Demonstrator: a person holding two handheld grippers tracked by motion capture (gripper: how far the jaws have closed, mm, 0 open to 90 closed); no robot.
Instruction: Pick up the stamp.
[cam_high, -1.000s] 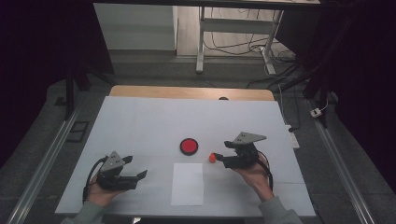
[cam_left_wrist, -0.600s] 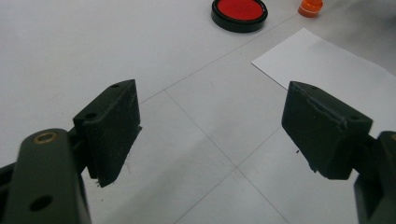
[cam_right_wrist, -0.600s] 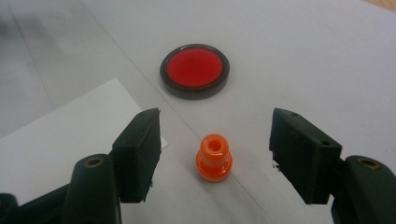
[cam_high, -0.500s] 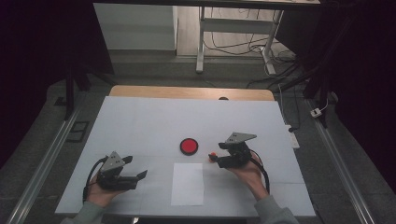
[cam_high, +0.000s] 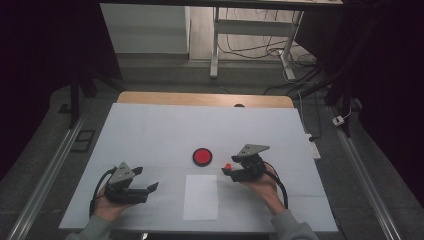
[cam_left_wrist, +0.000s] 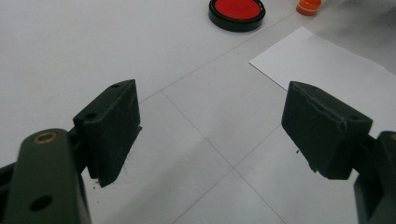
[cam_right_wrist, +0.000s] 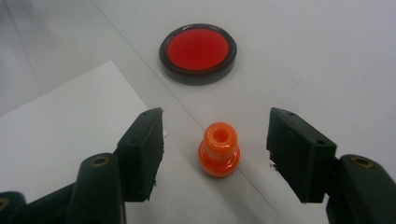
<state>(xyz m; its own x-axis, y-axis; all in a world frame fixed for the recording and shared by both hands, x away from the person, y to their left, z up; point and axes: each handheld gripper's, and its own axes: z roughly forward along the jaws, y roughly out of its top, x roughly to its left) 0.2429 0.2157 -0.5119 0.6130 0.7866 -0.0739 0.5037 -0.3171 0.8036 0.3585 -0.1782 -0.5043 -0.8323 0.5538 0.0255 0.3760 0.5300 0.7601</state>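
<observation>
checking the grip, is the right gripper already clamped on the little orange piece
No: in the right gripper view the orange piece stands on the table with a gap to each pad of the right gripper.

Both forearms reach in over the near edge, one gripper in each hand. The left gripper (cam_high: 150, 189) sits low, its jaws spread wide with nothing between them. The right gripper (cam_high: 227, 169) is held lower-right of centre, its jaws parted and just now closing a little.
</observation>
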